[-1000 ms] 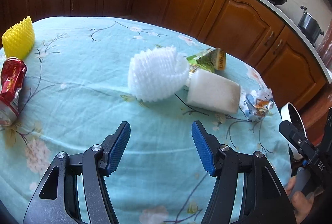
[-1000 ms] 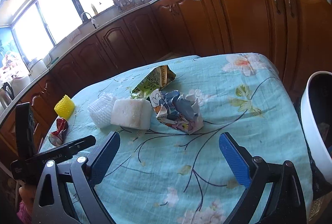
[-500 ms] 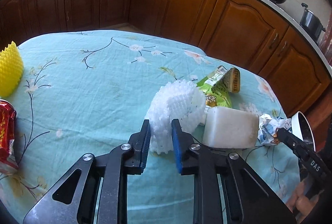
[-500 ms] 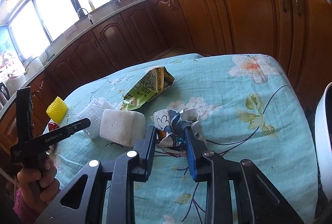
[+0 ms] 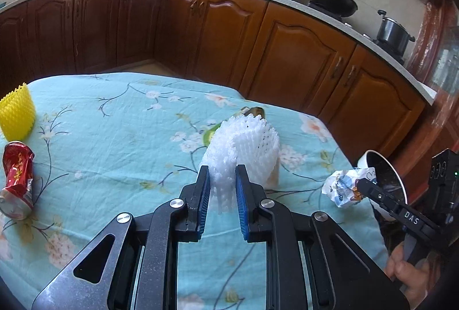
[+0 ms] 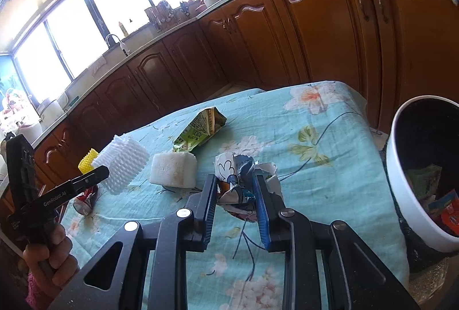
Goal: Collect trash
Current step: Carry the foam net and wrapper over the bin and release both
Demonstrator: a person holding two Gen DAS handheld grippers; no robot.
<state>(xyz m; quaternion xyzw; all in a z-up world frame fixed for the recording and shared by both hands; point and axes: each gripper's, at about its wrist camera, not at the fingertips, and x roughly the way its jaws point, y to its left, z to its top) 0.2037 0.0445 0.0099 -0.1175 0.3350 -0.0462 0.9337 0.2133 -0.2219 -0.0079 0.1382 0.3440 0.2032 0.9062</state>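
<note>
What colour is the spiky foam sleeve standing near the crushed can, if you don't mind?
Yellow; the foam sleeve shows best in the left wrist view.

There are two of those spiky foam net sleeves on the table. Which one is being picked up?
The white foam net sleeve, pinched in the left gripper. The yellow foam net sleeve stands untouched at the table's far left edge.

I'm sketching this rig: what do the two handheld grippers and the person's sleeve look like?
Both the left gripper and the right gripper have black metal arms with triangular cut-outs, silver rivets and ribbed blue pads. White lettering marks the handles: "GenRobot.AI" on the left, "DAS" on the right. A pink sleeve shows at the left wrist.
</note>
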